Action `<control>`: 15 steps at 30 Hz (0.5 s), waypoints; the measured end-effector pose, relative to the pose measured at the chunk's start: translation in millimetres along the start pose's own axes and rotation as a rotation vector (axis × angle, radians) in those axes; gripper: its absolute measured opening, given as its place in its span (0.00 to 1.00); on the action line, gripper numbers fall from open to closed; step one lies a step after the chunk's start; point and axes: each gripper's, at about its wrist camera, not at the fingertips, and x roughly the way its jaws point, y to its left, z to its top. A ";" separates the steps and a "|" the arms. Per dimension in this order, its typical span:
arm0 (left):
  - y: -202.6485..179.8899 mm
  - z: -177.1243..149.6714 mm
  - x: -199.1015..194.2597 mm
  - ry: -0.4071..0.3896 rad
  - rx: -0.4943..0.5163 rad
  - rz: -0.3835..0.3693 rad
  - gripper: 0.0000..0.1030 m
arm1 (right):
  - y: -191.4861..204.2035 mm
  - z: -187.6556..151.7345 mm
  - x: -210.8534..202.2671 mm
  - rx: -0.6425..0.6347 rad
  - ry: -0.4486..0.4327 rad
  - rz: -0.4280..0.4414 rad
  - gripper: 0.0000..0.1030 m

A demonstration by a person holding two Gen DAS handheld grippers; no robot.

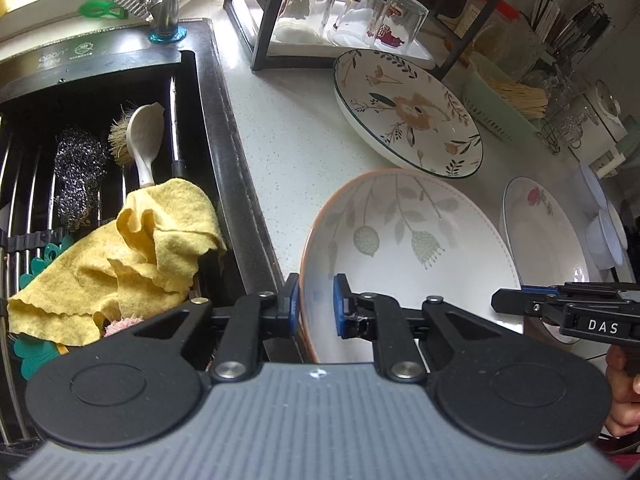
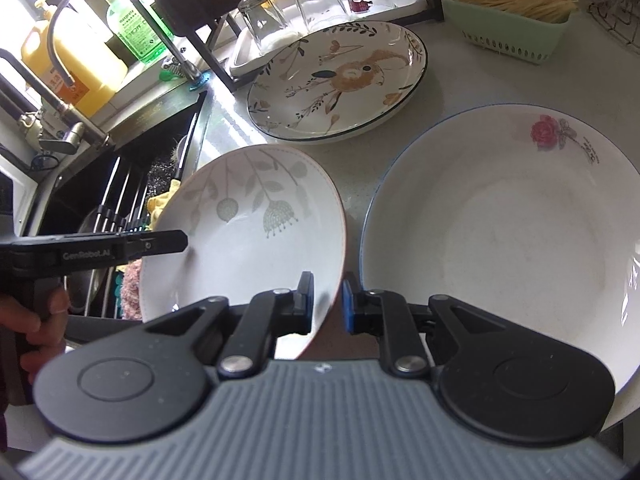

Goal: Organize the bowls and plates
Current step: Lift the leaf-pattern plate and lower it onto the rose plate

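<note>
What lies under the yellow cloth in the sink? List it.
A pink fuzzy thing and green plastic pieces poke out beneath the yellow cloth, over the sink rack. Anything else under it is covered.

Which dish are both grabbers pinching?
The leaf-patterned bowl with the orange rim. The left gripper and right gripper clamp its opposite edges; the rose bowl and flowered plate sit untouched.

The leaf-patterned bowl point(image 1: 408, 248) is glossy glazed ceramic, smooth — as are the flower plate point(image 1: 408, 114) far off and the rose bowl point(image 2: 500, 240) to the right. The counter point(image 1: 288, 136) is pale speckled stone, faintly shiny. The yellow cloth point(image 1: 132, 256) looks soft and matt, the scourer point(image 1: 78, 176) wiry metal — the upturned glasses point(image 1: 352, 12) are clear.
</note>
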 end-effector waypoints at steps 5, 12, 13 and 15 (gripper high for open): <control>-3.3 4.3 -3.4 0.063 -0.036 -0.031 0.17 | -5.8 4.2 -12.5 0.040 0.010 0.020 0.18; -16.3 13.0 -24.3 0.054 -0.060 -0.057 0.17 | -15.9 13.8 -30.7 0.072 0.004 0.061 0.18; -19.1 14.8 -28.3 0.049 -0.060 -0.063 0.17 | -17.3 14.7 -34.5 0.074 0.002 0.068 0.18; -25.4 19.5 -37.1 0.040 -0.070 -0.076 0.17 | -21.8 17.0 -42.4 0.077 -0.007 0.084 0.18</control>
